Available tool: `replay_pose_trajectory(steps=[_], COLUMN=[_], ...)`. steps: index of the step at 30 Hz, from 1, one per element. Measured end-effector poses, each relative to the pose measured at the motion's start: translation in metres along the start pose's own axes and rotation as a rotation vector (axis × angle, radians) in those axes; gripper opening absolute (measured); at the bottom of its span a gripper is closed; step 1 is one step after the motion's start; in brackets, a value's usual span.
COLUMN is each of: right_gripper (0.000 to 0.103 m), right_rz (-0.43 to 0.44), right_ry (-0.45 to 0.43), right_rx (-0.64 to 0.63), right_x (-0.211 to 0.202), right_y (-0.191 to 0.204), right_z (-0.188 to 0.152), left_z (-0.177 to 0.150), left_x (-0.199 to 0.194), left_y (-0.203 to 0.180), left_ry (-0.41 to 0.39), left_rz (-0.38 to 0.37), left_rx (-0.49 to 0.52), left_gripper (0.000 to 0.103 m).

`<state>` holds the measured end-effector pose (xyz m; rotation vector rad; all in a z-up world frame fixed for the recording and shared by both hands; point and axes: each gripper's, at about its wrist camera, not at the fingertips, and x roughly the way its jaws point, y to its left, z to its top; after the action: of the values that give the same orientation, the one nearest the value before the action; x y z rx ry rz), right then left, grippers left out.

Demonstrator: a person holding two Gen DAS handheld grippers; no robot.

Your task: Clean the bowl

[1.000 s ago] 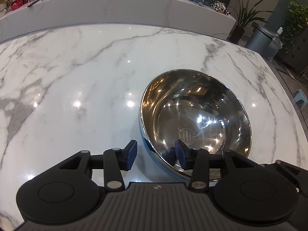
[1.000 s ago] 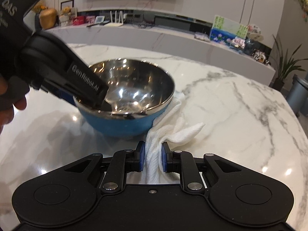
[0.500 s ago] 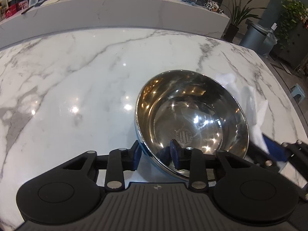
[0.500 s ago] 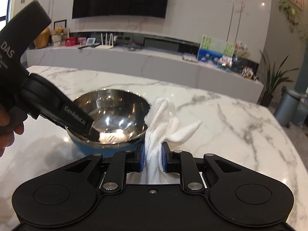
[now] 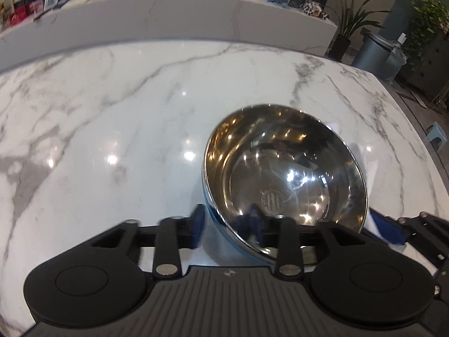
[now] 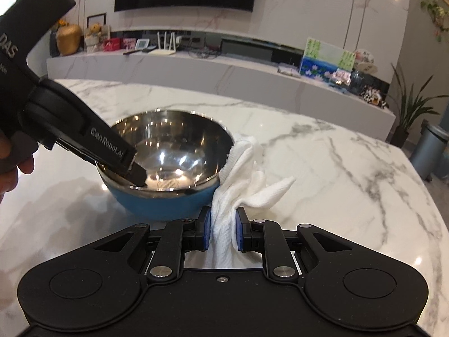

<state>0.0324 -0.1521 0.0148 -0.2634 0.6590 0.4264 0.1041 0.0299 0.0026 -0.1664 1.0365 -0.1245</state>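
A steel bowl (image 5: 283, 174) with a blue outside (image 6: 168, 151) sits on the white marble table. My left gripper (image 5: 227, 221) straddles the bowl's near rim, one finger inside and one outside, closed on the wall. In the right wrist view the left gripper (image 6: 134, 172) grips the bowl's left rim. My right gripper (image 6: 223, 230) is shut on a white cloth (image 6: 247, 179), which hangs up against the bowl's right outer side. The right gripper also shows in the left wrist view (image 5: 390, 231), at the bowl's right side.
The marble table (image 5: 112, 129) stretches left and back. A long white counter (image 6: 224, 75) with small items stands behind it. A grey bin (image 6: 429, 151) and a potted plant (image 6: 409, 109) stand beyond the table's right edge.
My left gripper has narrowed onto the bowl's rim. My right gripper has lifted the cloth off the table and brought it up beside the bowl.
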Motion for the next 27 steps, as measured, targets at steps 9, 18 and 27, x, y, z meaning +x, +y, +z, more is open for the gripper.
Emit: replay_pose_trajectory(steps=[9, 18, 27], right_gripper=[0.016, 0.016, 0.016], right_rz=[-0.001, -0.081, -0.027], right_ry=[0.028, -0.095, -0.097], right_rx=[-0.003, 0.006, -0.024], right_x=[0.005, -0.013, -0.013], right_y=[0.001, -0.008, -0.002], right_z=[-0.003, 0.001, 0.002], left_z=[-0.001, 0.004, 0.005], left_x=[0.002, -0.003, -0.002], left_y=[-0.002, 0.005, 0.005], left_ry=[0.01, -0.038, -0.058], left_rz=[-0.024, 0.007, -0.003], left_rx=[0.016, 0.029, 0.052], left_gripper=[0.041, 0.02, 0.019])
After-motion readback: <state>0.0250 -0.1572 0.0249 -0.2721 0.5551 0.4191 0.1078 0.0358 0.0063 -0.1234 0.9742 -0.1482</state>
